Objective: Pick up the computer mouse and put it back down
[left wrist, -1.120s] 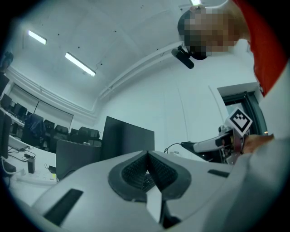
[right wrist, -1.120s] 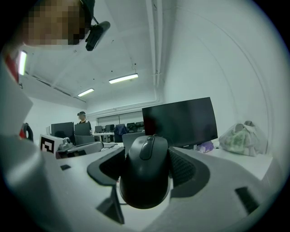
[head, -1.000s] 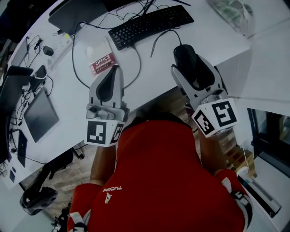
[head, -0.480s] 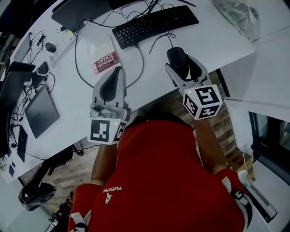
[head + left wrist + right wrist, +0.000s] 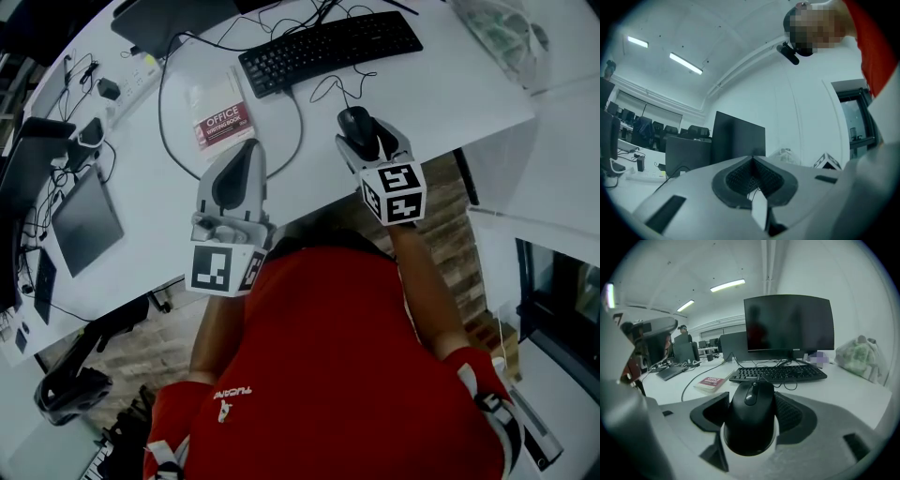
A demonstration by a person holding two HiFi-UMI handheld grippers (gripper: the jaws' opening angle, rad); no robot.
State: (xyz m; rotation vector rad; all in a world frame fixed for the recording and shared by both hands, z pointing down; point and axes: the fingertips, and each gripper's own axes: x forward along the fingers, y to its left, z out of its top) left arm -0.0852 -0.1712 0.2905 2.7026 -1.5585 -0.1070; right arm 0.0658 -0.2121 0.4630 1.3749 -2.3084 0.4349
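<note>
Nearest, the left claw [image 5: 240, 155] hangs over the front edge of the desk [image 5: 441, 84], clenched on nothing, about where it was a second ago. The right claw [image 5: 367, 141] has dropped a good way since then (its marker cube looks smaller from the head view) and sits low over the desk, jaws wide but grasping the black computer mouse [image 5: 751, 420] by its sides. The mouse is near the front edge, just this side of the keyboard [image 5: 328, 49]. Left of it lies a book [image 5: 222, 122] whose red label reads "OFFICE"; the line beneath is too small. Farthest stands a dark monitor [image 5: 787, 324], its bezel print unreadable.
</note>
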